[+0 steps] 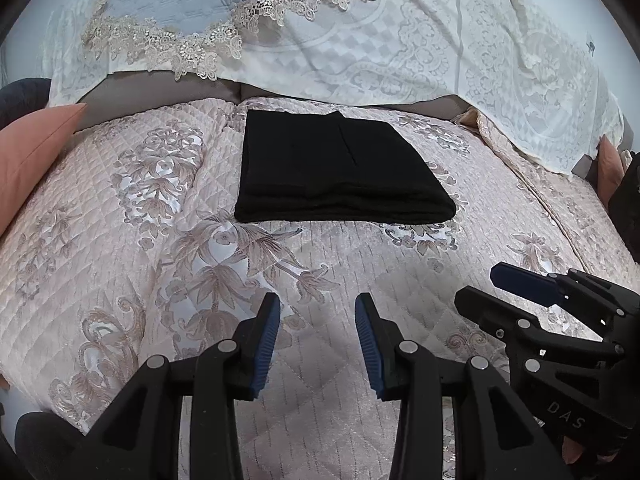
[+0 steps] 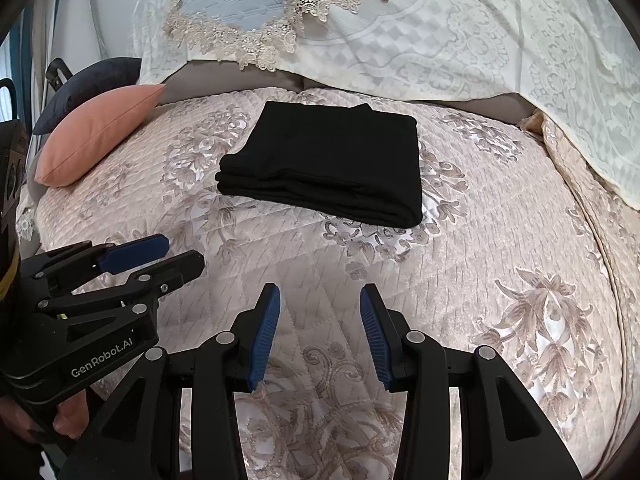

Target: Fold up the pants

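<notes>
Left wrist view — my left gripper (image 1: 318, 308) and right gripper (image 2: 320, 300) hover with jaws parted, empty, near the folded black pants (image 1: 340, 168) on the quilted bedspread (image 1: 120, 240).

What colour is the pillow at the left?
Salmon pink pillow, plain with no pattern; the right wrist view shows it best.

Both wrist views angle down, sharing the folded pants (image 1: 340, 168).

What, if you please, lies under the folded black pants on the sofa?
The folded black pants rest on the pink quilted floral cover, away from both grippers. Whatever lies directly beneath them is hidden.
</notes>
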A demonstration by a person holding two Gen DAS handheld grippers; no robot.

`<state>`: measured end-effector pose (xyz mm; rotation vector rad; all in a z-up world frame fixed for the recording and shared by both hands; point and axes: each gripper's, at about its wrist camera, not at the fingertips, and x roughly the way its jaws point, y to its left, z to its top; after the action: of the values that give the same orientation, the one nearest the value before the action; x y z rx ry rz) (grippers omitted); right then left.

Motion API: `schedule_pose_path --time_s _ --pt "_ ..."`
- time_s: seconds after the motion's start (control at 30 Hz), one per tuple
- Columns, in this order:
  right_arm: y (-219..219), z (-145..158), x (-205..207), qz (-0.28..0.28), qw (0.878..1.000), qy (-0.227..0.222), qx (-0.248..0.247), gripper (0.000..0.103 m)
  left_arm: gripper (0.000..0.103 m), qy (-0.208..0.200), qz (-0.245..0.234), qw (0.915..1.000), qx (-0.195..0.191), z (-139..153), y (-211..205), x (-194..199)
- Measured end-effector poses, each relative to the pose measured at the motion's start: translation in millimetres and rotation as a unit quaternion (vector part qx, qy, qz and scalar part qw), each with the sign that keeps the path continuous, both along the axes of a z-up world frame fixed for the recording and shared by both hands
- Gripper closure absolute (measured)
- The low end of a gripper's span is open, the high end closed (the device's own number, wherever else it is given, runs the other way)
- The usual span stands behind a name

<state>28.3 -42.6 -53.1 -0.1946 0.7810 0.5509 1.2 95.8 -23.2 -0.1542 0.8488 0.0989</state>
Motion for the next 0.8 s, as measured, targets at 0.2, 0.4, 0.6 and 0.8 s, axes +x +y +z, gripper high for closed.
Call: schedule_pose_path --time_s 0.2,0.4,0.6,0.8 --pt "0.6 0.3 -0.3 0.002 1.000 0.000 0.000 0.061 0.062 0.004 -0.003 1.0000 -0.003 -0.6 -0.8 1.0" --pt "0.8 0.6 -0.5 0.002 1.000 -0.001 0.000 0.061 0.062 0.004 -0.003 1.0000 -0.004 -0.2 -0.8 1.9" --pt "0.9 0.8 -1.0 0.002 1.000 -0.002 0.000 0.061 0.062 0.008 -0.005 1.0000 0.000 -1.0 -2.3 2.8" --pt "0.6 0.7 -1.1 0.002 1.000 -0.002 0.001 0.061 0.062 0.009 -0.004 0.9999 -0.003 0.4 -2.5 2.4"
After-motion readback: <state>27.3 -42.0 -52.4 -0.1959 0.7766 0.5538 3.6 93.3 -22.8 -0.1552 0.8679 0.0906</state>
